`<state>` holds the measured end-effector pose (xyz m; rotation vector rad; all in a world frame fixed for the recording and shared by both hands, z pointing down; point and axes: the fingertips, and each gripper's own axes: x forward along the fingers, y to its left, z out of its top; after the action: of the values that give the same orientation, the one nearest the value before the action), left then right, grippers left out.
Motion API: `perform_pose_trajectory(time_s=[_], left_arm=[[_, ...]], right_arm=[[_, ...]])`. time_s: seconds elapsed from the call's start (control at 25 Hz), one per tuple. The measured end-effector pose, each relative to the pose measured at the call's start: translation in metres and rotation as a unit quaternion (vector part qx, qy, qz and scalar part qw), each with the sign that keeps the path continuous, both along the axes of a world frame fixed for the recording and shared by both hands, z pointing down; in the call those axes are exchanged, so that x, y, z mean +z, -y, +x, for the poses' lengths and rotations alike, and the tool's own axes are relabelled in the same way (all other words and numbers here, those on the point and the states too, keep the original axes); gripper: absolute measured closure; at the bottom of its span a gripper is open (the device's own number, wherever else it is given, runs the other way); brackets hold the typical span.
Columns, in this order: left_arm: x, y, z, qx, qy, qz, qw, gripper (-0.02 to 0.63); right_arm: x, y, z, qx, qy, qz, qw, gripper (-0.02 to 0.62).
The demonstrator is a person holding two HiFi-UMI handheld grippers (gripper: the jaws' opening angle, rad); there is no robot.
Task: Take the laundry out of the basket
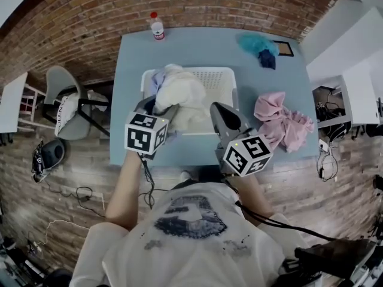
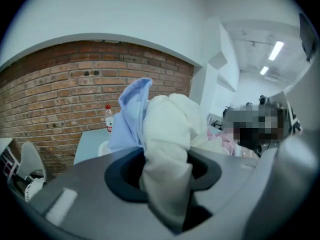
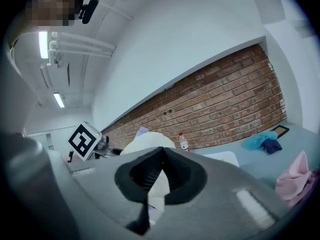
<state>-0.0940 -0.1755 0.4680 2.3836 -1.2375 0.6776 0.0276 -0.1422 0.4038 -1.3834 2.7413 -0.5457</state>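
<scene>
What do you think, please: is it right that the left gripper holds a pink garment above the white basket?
Not quite: the left gripper holds a cream garment, not a pink one, above the white basket, as the left gripper view shows. The pink garment lies on the table beside the basket.
</scene>
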Motion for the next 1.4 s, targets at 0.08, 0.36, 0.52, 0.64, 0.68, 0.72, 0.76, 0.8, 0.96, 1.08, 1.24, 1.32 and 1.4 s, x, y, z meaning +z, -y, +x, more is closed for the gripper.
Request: perform_pose_trajectory(time_s=[0.08,0.36,0.52,0.64,0.68,0.72,0.76,0.8,0.96,1.08,1.24,1.32,1.4], left_arm=[[-0.019,-0.012,-0.011,-0.009,-0.011,0.024,0.9996,0.428],[-0.071,-0.059,-0.045,-0.036,-0.047,0.098,0.9934,0.428],[-0.092,-0.08,-0.055,-0.045,-0.059,0.127,0.9891,0.428],[-0.102,-0.095,-0.062,-0.056,-0.063,0.147,0.9856,0.428],[-0.105,-0.099,-0.063,-0.058,-0.063,0.151,0.9847,0.428],[-0.108,-0.104,-0.063,-0.06,-0.064,0.156,0.9839,0.428],[-0.111,-0.108,-0.063,-0.061,-0.064,0.16,0.9831,0.428],[-0.113,-0.113,-0.063,-0.063,-0.064,0.164,0.9823,0.428],[-0.124,-0.126,-0.065,-0.077,-0.064,0.182,0.9782,0.428],[-0.129,-0.132,-0.062,-0.087,-0.067,0.195,0.9747,0.428],[-0.132,-0.138,-0.057,-0.096,-0.069,0.202,0.9723,0.428],[-0.132,-0.14,-0.054,-0.096,-0.068,0.201,0.9724,0.428],[-0.132,-0.142,-0.05,-0.095,-0.067,0.2,0.973,0.428]], right_arm=[[-0.009,-0.011,-0.008,0.001,-0.002,0.012,1.0,0.598],[-0.034,-0.055,-0.036,0.005,-0.008,0.042,0.999,0.598],[-0.053,-0.071,-0.045,0.013,-0.012,0.069,0.997,0.598],[-0.061,-0.082,-0.05,0.014,-0.018,0.08,0.997,0.598],[-0.063,-0.085,-0.05,0.014,-0.019,0.082,0.996,0.598],[-0.065,-0.089,-0.05,0.015,-0.02,0.084,0.996,0.598],[-0.068,-0.092,-0.049,0.016,-0.02,0.087,0.996,0.598],[-0.071,-0.094,-0.048,0.017,-0.019,0.088,0.996,0.598],[-0.083,-0.101,-0.047,0.014,-0.017,0.099,0.995,0.598],[-0.086,-0.103,-0.042,0.01,-0.02,0.103,0.994,0.598],[-0.09,-0.105,-0.035,0.004,-0.021,0.107,0.994,0.598],[-0.091,-0.106,-0.031,0.003,-0.021,0.109,0.994,0.598],[-0.091,-0.106,-0.028,0.003,-0.019,0.109,0.994,0.598]])
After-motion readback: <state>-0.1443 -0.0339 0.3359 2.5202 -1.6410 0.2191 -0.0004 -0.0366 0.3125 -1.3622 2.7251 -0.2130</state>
